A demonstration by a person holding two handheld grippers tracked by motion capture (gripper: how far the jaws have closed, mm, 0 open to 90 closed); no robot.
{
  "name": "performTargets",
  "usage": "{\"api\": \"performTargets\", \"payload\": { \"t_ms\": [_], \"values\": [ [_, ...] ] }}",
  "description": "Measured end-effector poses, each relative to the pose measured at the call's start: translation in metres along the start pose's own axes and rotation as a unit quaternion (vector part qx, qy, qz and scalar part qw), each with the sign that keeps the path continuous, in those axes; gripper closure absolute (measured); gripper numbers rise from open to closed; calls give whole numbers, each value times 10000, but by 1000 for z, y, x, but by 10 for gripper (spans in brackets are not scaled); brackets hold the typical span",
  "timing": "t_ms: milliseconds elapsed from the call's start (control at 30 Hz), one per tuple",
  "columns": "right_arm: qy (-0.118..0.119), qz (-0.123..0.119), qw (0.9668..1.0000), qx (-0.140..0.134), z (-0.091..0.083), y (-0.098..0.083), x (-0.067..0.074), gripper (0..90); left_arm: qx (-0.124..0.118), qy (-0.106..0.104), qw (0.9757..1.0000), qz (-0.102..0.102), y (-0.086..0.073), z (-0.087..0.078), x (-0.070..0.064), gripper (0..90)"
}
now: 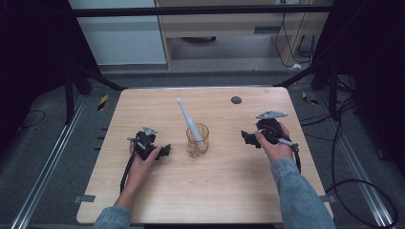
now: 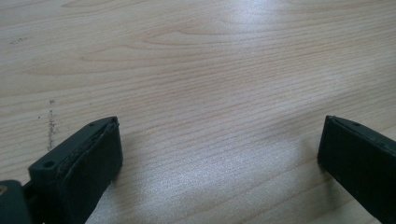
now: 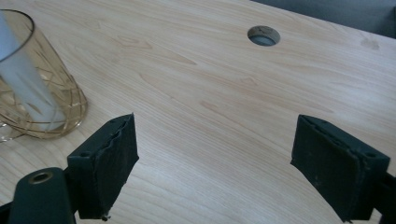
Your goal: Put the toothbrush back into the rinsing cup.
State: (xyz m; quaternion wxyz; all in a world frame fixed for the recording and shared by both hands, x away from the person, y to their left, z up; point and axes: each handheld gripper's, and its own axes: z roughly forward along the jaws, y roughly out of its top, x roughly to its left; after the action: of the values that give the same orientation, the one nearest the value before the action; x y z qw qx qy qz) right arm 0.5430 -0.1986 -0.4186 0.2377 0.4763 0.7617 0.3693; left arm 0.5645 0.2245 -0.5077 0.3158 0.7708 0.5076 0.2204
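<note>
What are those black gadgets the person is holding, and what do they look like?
Each hand holds a black gripper: left gripper, right gripper. Both have two blocky black padded jaws, a grey three-cornered plate on top and a trailing black cable. The sleeves are blue denim.

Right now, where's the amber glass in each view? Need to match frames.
High view: the amber glass stands mid-table between the two grippers, a white toothbrush leaning in it.
Left gripper view: not in it, just bare table ahead of the open jaws.
Right gripper view: at the left edge.
Shared landmark: the round hole in the tabletop, in the high and right gripper views.
</note>
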Motion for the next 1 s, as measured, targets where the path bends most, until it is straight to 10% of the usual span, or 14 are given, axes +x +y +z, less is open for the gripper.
{"api": "performTargets", "payload": {
  "t_ms": [533,1000],
  "values": [
    [-322,229,9987,317,6,-22,-26,150,-2,-1,10000,1,0,0,0,0],
    [-562,904,9933,442,31,-47,-61,146,-1,-4,10000,4,0,0,0,0]
  ]
}}
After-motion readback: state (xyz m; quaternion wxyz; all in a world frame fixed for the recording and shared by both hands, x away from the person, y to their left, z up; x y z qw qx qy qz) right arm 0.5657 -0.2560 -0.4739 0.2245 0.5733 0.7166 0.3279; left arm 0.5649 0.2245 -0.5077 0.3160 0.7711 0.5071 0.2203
